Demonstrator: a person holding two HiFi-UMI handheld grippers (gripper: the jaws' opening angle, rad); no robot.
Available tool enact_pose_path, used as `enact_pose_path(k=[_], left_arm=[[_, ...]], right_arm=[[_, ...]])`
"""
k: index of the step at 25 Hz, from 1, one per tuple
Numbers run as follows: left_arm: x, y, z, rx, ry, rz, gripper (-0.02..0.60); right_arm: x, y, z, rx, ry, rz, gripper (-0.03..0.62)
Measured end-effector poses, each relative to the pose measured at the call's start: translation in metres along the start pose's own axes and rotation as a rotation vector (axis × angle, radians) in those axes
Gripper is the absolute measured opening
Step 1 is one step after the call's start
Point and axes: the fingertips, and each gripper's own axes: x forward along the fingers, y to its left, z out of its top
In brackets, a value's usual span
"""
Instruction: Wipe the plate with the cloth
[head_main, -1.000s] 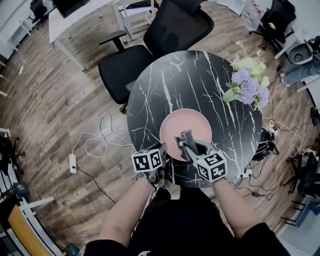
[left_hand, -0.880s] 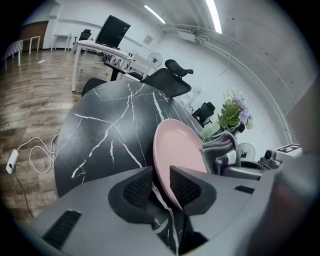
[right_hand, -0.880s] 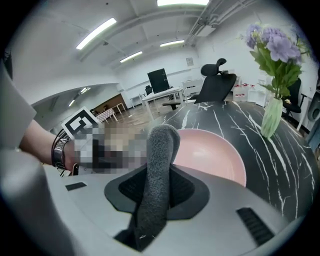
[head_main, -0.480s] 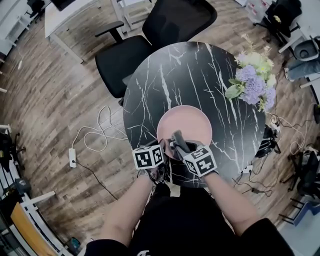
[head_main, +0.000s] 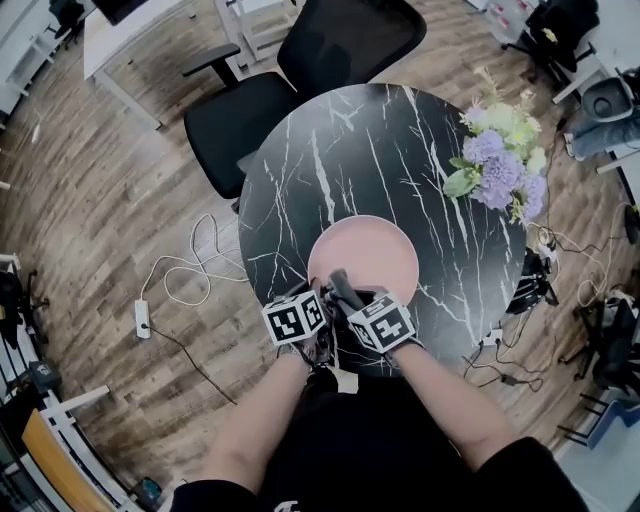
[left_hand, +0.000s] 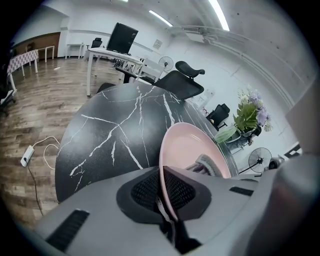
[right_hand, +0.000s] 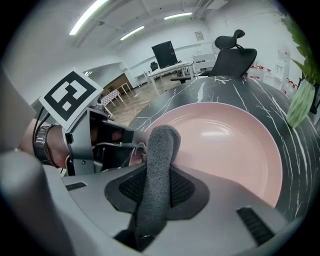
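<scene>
While the round black table (head_main: 340, 150) carries a bunch of flowers (head_main: 495, 165) at its right edge, the pink plate (head_main: 365, 250) lies on its near side, just in front of the person. The left gripper (left_hand: 164, 192) has just been closing its 2 jaws and now pinches the plate's near rim between them. The right gripper (right_hand: 156, 187) is clamped on a rolled grey cloth (right_hand: 157, 150), whose tip reaches over the plate's near part, just beside the left gripper.
</scene>
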Motion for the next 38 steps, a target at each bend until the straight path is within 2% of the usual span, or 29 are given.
enact_pose_path(k=[5,11,18,25,38], left_arm=[[-0.001,0.000,0.001,-0.016,-0.018,0.006,0.033],[-0.001,0.002,0.003,-0.022,-0.025,0.013,0.031],[-0.003,0.004,0.004,-0.027,-0.027,0.017,0.029],[-0.003,0.002,0.002,-0.021,-0.020,-0.005,0.029],[-0.003,0.004,0.004,0.011,0.003,-0.027,0.030]], right_arm=[[-0.001,-0.001,-0.007,-0.024,0.026,0.005,0.107],[-0.011,-0.001,-0.023,-0.141,0.095,-0.021,0.107],[-0.031,-0.023,-0.037,-0.257,0.161,-0.103,0.107],[-0.050,-0.065,-0.040,-0.290,0.188,-0.197,0.107],[-0.057,-0.125,-0.011,-0.284,0.167,-0.320,0.109]])
